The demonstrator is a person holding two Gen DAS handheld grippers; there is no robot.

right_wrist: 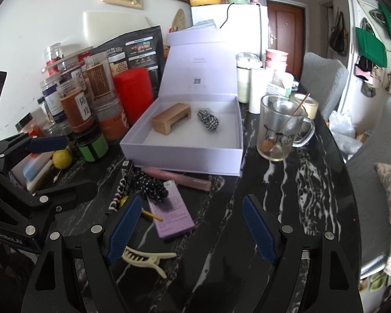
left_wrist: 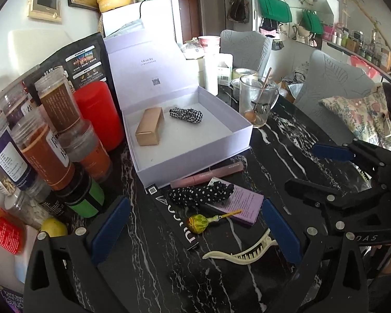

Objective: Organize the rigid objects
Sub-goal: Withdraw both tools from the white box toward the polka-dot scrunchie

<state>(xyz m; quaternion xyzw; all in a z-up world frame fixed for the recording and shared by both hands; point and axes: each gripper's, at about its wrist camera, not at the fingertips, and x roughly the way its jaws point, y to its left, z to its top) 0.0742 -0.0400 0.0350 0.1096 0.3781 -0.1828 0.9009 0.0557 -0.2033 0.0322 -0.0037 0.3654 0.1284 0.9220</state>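
Note:
An open lavender box (left_wrist: pixel 195 160) (right_wrist: pixel 182 161) holds a gold block (left_wrist: pixel 150 126) (right_wrist: pixel 172 121) and a checkered scrunchie (left_wrist: pixel 186 114) (right_wrist: pixel 208 120). In front of it lie a pink tube (left_wrist: pixel 208 176) (right_wrist: pixel 179 177), a polka-dot scrunchie (left_wrist: pixel 200 195) (right_wrist: pixel 150 186), a purple booklet (left_wrist: pixel 245 203) (right_wrist: pixel 172 216), a lollipop (left_wrist: pixel 200 223), a long black carton (left_wrist: pixel 179 224) (right_wrist: pixel 121 193) and a cream hair claw (left_wrist: pixel 242 253) (right_wrist: pixel 146 259). My left gripper (left_wrist: pixel 195 230) (right_wrist: pixel 62 167) hangs open above the lollipop and claw. Beside it, my right gripper (right_wrist: pixel 193 230) (left_wrist: pixel 323 169) is open over the marble, the claw by its left pad.
Stacked spice jars (left_wrist: pixel 54 135) (right_wrist: pixel 77 107), a red canister (left_wrist: pixel 99 114) (right_wrist: pixel 134 94) and a lemon (right_wrist: pixel 62 158) crowd the left. A glass mug (left_wrist: pixel 256 101) (right_wrist: pixel 279 127) with a stick stands right of the box. Grey chairs (left_wrist: pixel 333 83) sit beyond the black marble table's (right_wrist: pixel 286 182) curved right edge.

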